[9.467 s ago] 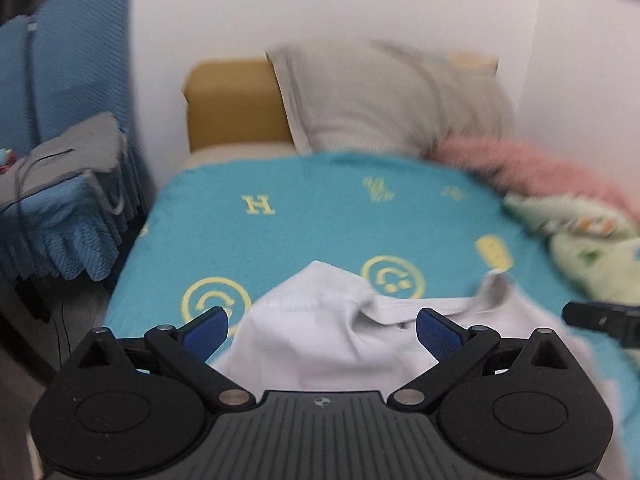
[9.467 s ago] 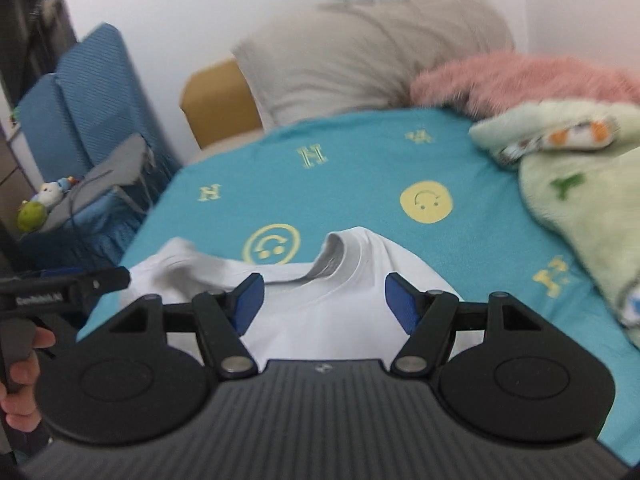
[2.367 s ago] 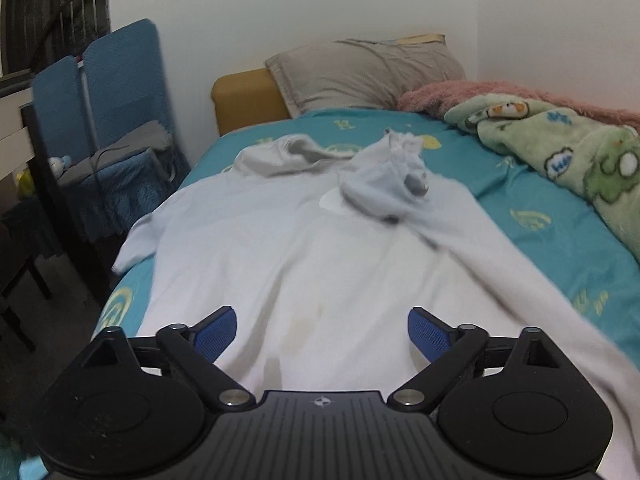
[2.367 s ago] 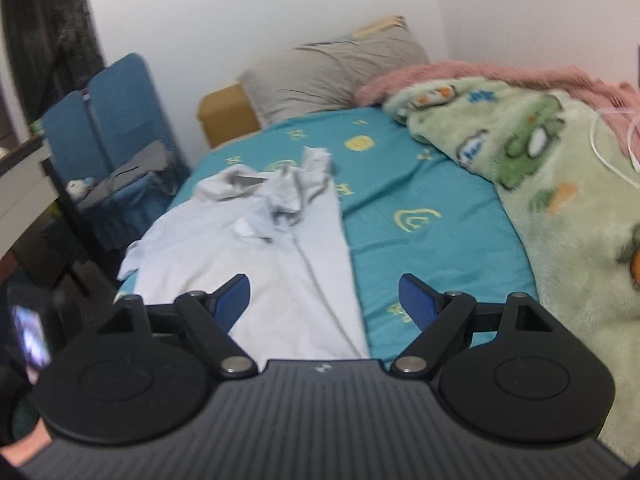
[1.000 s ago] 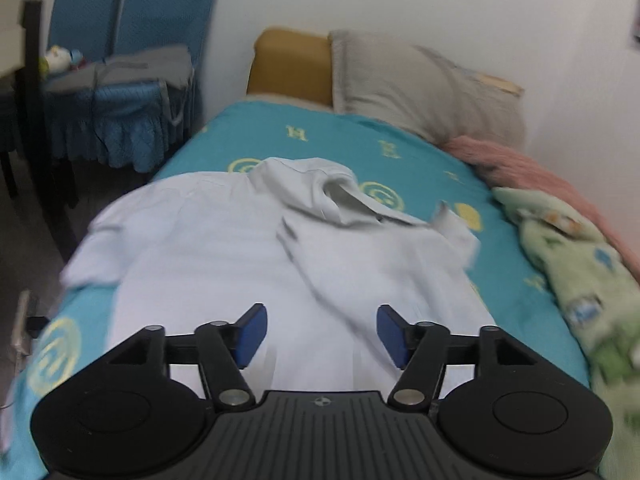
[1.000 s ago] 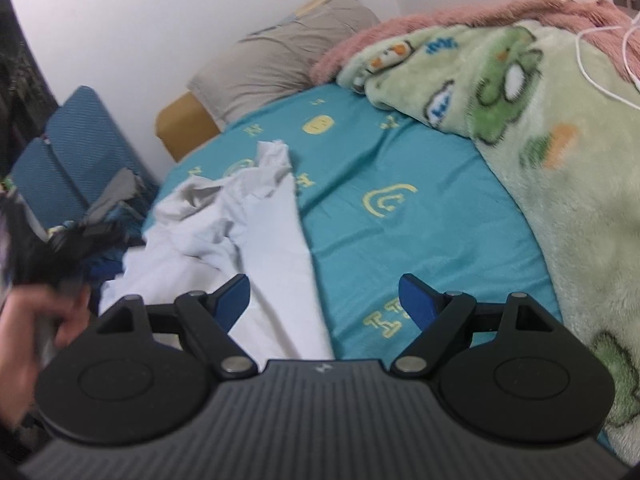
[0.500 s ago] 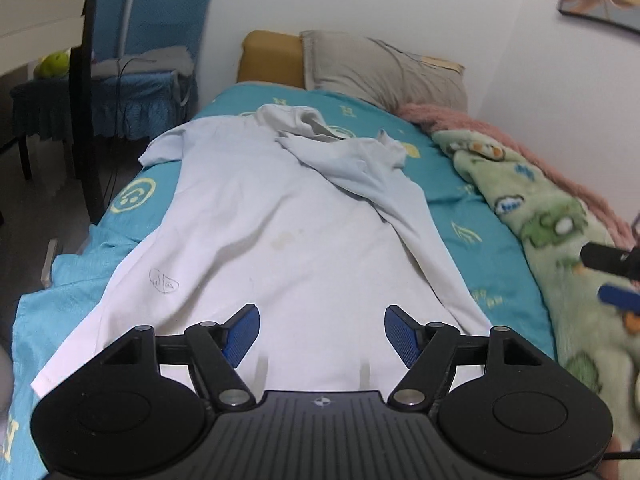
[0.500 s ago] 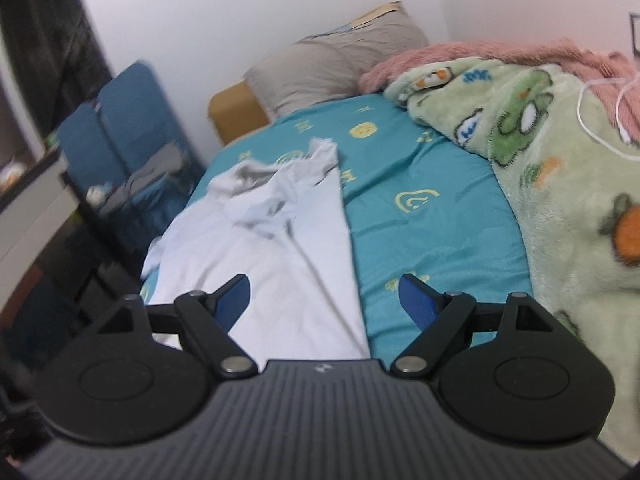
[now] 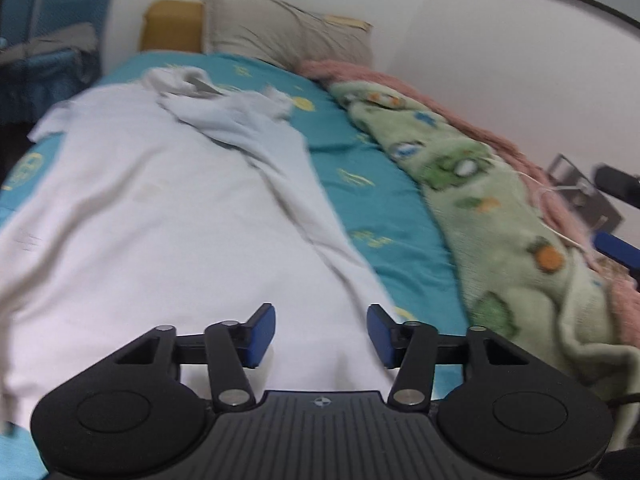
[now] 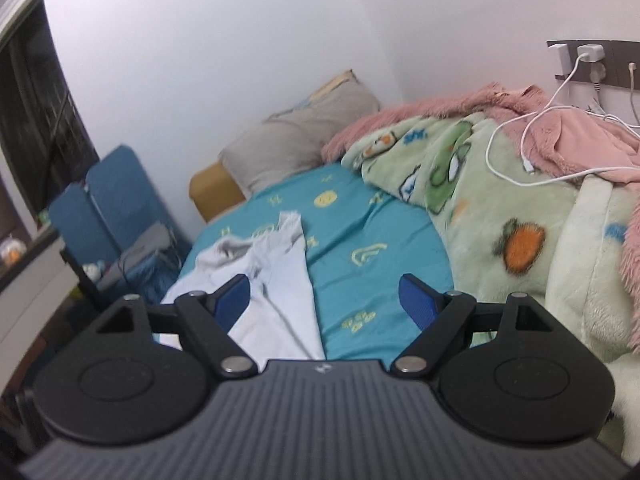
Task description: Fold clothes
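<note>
- Our left gripper hangs with its jaws parted and nothing between them, right over the near hem of the white shirt; the shirt's long axis runs straight ahead toward the pillow.
- Our right gripper is spread wide and empty too; the shirt lies ahead and left of it, so we judge the left nearer.
</note>
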A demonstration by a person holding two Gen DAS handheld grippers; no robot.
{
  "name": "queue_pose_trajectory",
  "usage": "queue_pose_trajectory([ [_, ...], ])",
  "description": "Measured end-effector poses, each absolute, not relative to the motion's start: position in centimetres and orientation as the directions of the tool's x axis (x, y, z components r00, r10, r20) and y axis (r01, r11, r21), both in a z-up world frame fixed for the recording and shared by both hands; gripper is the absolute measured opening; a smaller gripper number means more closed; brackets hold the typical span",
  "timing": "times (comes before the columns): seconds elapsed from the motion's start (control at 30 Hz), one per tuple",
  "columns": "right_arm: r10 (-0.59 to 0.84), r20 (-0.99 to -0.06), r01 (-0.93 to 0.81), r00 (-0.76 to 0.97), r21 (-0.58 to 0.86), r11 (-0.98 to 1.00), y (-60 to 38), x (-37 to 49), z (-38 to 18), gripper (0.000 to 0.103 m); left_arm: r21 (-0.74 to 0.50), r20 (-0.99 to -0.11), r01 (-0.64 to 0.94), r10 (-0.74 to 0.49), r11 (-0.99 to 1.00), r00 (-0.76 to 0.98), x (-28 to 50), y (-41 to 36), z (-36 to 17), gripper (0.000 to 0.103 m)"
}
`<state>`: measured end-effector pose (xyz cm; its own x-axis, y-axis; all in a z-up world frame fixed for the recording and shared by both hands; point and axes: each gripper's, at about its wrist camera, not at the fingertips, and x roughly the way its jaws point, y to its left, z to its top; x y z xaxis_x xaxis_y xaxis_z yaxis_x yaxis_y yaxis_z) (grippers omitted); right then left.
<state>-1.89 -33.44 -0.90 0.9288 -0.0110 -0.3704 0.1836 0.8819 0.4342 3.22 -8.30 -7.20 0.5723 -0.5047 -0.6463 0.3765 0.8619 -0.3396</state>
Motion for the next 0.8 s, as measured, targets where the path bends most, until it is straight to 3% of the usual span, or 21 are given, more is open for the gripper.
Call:
queue_pose_trajectory([
  [0.23,0.007,-0.406,0.205,0.914,0.478,0.854,-35.1,-0.8,-2.5,0.083,-0.238,-0.723,0.509,-0.501,0.827,0.475,2.1,-15.2,-9.6,0.045],
  [0.43,0.039,-0.426,0.188,0.904,0.477,0.859,-34.3,-0.2,-3.1,0.083,-0.344,-0.765,0.464,-0.53,0.816,0.365,4.2,-16.5,-11.6,0.042],
  [0.5,0.043,-0.432,0.186,0.901,0.474,0.861,-34.1,0.0,-3.3,0.083,-0.348,-0.782,0.441,-0.515,0.828,0.351,4.9,-16.8,-12.4,0.011],
  [0.53,0.041,-0.434,0.188,0.9,0.472,0.861,-34.0,-0.1,-3.3,0.083,-0.354,-0.784,0.43,-0.514,0.83,0.347,5.1,-16.8,-12.7,0.005],
  [0.8,0.057,-0.44,0.183,0.896,0.485,0.855,-34.0,-0.2,-3.5,0.083,-0.538,-0.717,0.326,-0.625,0.778,0.309,6.7,-11.7,-9.8,0.001],
])
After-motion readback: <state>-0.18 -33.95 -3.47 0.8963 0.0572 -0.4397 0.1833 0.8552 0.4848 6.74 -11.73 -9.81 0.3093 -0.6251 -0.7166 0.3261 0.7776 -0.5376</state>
